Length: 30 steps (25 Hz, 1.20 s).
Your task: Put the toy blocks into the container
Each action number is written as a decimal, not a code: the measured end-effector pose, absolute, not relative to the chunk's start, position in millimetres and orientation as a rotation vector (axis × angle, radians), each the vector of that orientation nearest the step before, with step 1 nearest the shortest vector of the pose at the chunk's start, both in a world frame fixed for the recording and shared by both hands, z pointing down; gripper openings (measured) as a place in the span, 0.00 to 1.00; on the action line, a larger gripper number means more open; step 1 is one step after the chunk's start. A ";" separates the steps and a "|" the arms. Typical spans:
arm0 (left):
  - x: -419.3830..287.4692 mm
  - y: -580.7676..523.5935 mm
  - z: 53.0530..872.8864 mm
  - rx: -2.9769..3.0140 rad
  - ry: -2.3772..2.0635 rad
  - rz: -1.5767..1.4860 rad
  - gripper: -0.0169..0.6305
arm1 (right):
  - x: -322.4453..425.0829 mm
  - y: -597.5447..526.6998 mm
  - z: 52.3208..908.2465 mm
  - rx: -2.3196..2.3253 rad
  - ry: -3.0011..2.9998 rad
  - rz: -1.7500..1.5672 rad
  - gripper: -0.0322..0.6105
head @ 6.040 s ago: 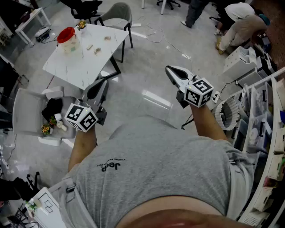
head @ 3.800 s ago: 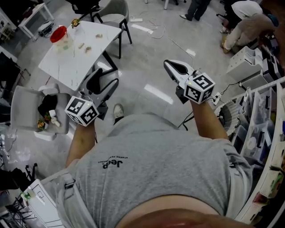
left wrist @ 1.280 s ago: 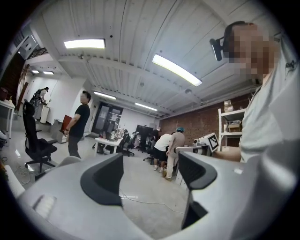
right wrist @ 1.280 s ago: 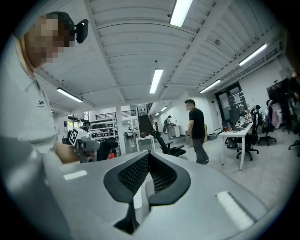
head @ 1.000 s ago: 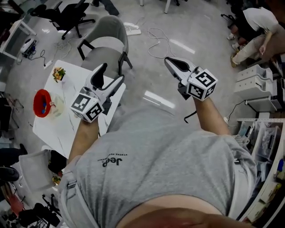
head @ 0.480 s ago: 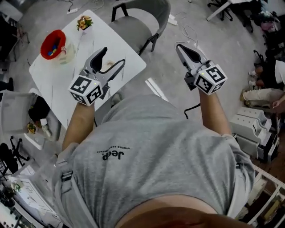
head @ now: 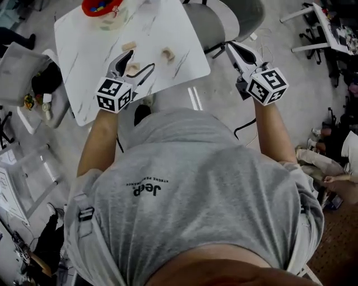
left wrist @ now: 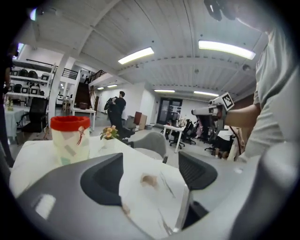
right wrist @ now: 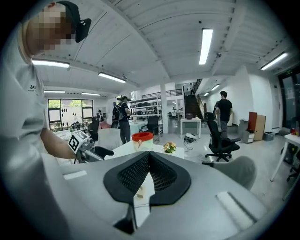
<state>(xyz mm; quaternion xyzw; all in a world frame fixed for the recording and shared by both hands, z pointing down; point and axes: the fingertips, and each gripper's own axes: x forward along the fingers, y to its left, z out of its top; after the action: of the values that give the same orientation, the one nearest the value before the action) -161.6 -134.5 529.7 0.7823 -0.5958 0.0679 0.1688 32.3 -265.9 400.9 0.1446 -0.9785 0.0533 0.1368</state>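
The left gripper holds its jaws wide apart, gripping nothing. A block lies on the table beyond the gap. The right gripper has its jaws closed together and empty, beside the table by a grey chair. The container stands at the table's far edge, well apart from both grippers. It has a pale wall and a red rim, with a few coloured bits inside. The blocks are small and tan, loose on the white top: one block just by the left jaws, a second and a third farther out.
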 end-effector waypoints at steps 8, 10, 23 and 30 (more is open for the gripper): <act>-207.8 -102.3 639.1 1.939 -1.771 0.358 0.64 | -7.9 -255.0 432.5 0.288 -2.769 0.127 0.05; -218.1 -101.8 664.5 1.849 -1.782 0.387 0.64 | -12.4 -252.3 438.3 0.276 -2.756 0.128 0.05; -221.5 -131.1 725.5 1.625 -1.722 0.502 0.54 | -7.5 -240.9 456.1 0.300 -2.697 0.136 0.05; -226.4 -141.7 678.5 1.723 -1.710 0.457 0.54 | -9.6 -249.3 442.4 0.346 -2.731 0.137 0.05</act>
<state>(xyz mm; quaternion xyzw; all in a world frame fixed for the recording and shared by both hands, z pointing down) -226.4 -141.7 678.5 0.6587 -0.6536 0.1746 0.3295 -9.6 -249.3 442.4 0.1233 -0.9725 0.0487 0.1916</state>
